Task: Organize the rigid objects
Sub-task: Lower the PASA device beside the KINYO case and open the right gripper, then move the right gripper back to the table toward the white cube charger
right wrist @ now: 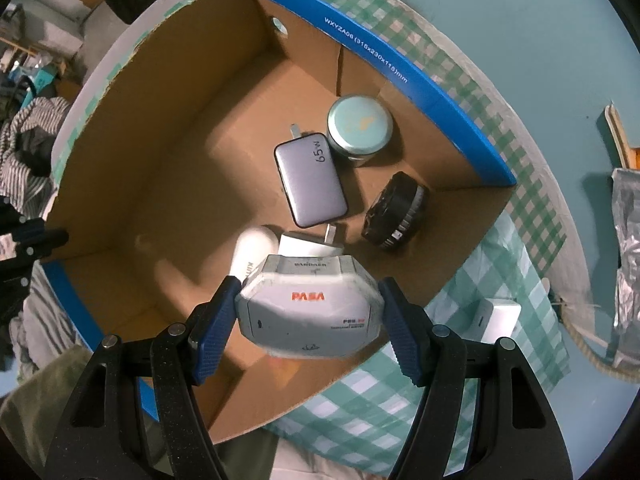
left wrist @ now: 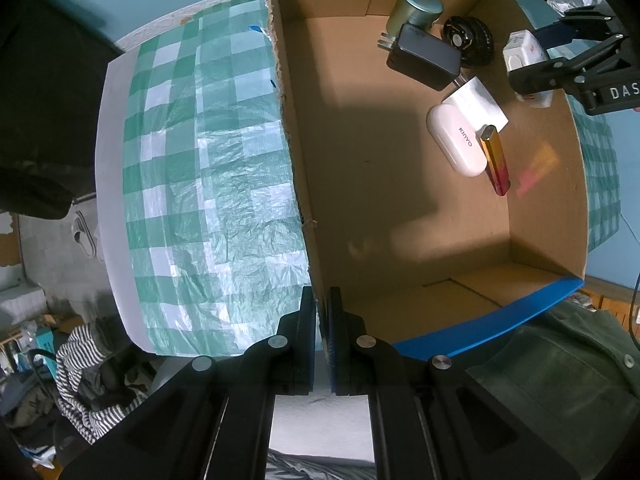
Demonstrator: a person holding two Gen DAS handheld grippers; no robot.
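A: Holding the white plastic adapter block with the red PASA lettering (right wrist: 308, 312) between its blue-padded fingers (right wrist: 208, 332), the right gripper (right wrist: 310, 320) hung above the near right part of the brown cardboard box with the blue rim (right wrist: 420, 92). The pads pressed on both flanks of the block, closed only as far as its width allowed.

B: And the left gripper (left wrist: 322, 340)?

A: Its fingers were nearly together, pinching the box's near left wall at the corner, seemingly to steady it. The box sat on the table under a green-and-white checked plastic cloth (left wrist: 208, 184).

B: How should the release have gone, in your judgement?

A: The block probably needed lowering toward bare cardboard, clear of the things under it, before the fingers opened. A drop from height might have knocked the white oval earbud case (left wrist: 456, 144) or the slim gold-and-red lighter-like stick (left wrist: 496, 164) beside it. The open floor on the left half of the box looked the safest spot.

B: Count what was in there.

A: One round pale-green metal tin (right wrist: 360, 128), one dark grey 65W charger (right wrist: 312, 180), one black round disc-shaped thing (right wrist: 396, 212), one white plug adapter (right wrist: 308, 246), one earbud case and one stick: six in the box. One block was held above it. One more small white box-like object (right wrist: 496, 320) waited on the cloth outside, to the right.
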